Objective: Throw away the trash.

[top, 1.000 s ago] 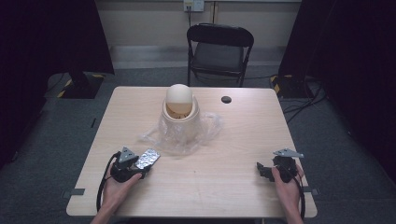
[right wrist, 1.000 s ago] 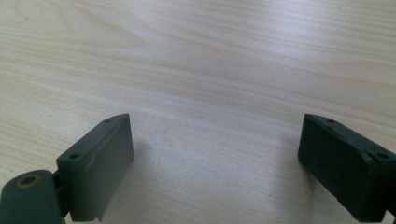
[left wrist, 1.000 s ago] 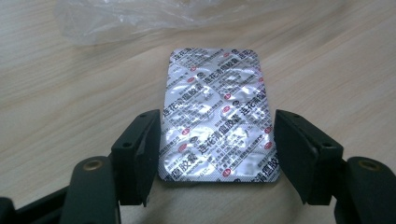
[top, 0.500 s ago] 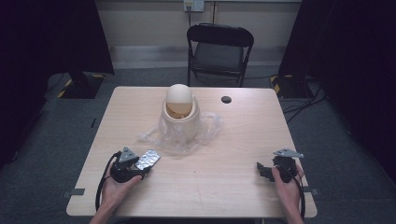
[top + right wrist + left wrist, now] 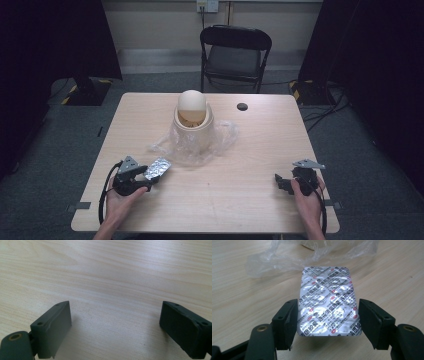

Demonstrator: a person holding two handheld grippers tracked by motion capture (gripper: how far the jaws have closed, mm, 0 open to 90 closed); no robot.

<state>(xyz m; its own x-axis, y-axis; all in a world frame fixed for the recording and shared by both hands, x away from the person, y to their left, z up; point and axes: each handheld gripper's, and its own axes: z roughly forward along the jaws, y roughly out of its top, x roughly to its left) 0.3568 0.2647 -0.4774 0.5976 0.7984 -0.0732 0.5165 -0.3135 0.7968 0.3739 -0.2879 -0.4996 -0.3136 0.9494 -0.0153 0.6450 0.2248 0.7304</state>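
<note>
The left gripper (image 5: pixel 329 315) clamps its 2 jaws on the long edges of the thin, light, bendable blister pack (image 5: pixel 327 300), just above the counter (image 5: pixel 240 195), while the right gripper (image 5: pixel 115 327) rests released.

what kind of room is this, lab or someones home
Probably a lab or recording room, not a home: dark curtains, a bare wooden table, a folding chair and floor cables.
</note>
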